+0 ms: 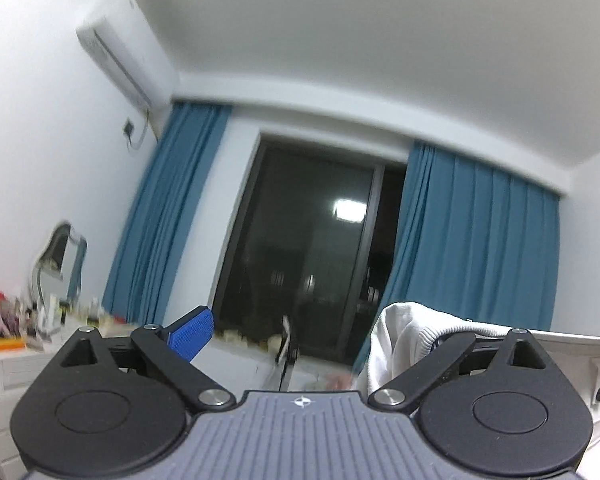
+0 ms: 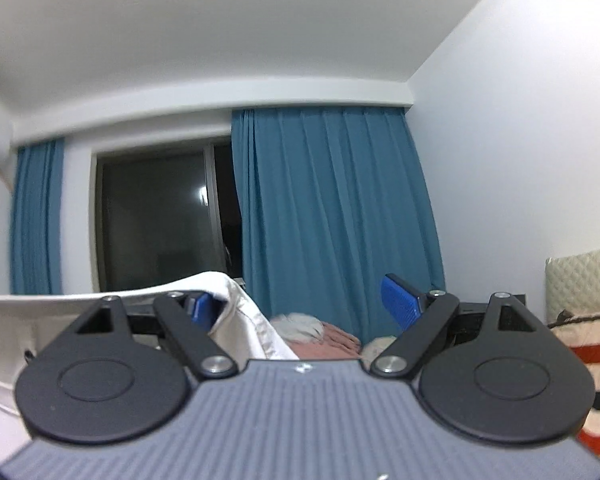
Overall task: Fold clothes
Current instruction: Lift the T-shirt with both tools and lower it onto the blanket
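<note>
Both grippers are tilted up toward the window and blue curtains. Left gripper: jaws spread wide, one blue pad bare, and the other finger buried under a white garment draped over that side. Nothing is pinched between them; the cloth just hangs on the one finger. Right gripper: also wide open, outer pad clear, inner pad half covered by the same white garment, which runs off to the side in a taut sheet. So the shirt's slung between the two tools, up in the air. Beyond it, a pink cloth lies low, and a striped cushion sits off to the right.
</note>
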The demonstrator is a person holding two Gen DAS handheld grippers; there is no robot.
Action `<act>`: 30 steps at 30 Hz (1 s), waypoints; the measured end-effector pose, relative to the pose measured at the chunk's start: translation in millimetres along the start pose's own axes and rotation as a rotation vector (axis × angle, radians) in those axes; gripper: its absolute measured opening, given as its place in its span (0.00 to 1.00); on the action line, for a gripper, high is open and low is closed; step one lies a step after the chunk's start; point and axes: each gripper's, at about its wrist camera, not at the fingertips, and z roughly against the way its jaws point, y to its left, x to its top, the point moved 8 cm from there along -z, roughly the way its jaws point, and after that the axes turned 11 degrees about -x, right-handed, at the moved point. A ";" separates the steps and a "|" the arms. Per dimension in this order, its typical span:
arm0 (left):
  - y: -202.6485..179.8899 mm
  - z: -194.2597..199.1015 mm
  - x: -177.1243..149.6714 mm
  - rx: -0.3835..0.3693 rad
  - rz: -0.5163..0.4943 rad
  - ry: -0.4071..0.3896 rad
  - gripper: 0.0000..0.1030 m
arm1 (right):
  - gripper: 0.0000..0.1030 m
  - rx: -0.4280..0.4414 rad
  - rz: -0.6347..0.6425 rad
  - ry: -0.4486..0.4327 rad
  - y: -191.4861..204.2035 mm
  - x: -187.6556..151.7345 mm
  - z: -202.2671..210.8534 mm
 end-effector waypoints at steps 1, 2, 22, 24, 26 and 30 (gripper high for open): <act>4.5 -19.5 -18.7 0.000 0.000 0.024 0.96 | 0.83 -0.005 0.027 0.020 4.3 -16.0 -14.2; 12.9 -41.7 -40.0 -0.001 0.000 0.048 0.96 | 0.83 -0.010 0.053 0.041 8.7 -33.0 -28.8; 139.1 -450.8 -618.1 0.016 -0.064 0.733 0.95 | 0.81 -0.132 0.321 0.566 104.3 -574.2 -364.9; 138.6 -460.7 -638.9 -0.030 -0.114 0.815 0.94 | 0.81 -0.102 0.364 0.655 110.6 -621.3 -376.5; 133.6 -467.2 -646.3 -0.080 -0.169 0.883 0.93 | 0.81 -0.050 0.431 0.737 120.4 -660.2 -384.5; 124.5 -479.1 -660.6 -0.181 -0.281 1.018 0.94 | 0.81 0.105 0.535 0.854 145.5 -683.6 -378.3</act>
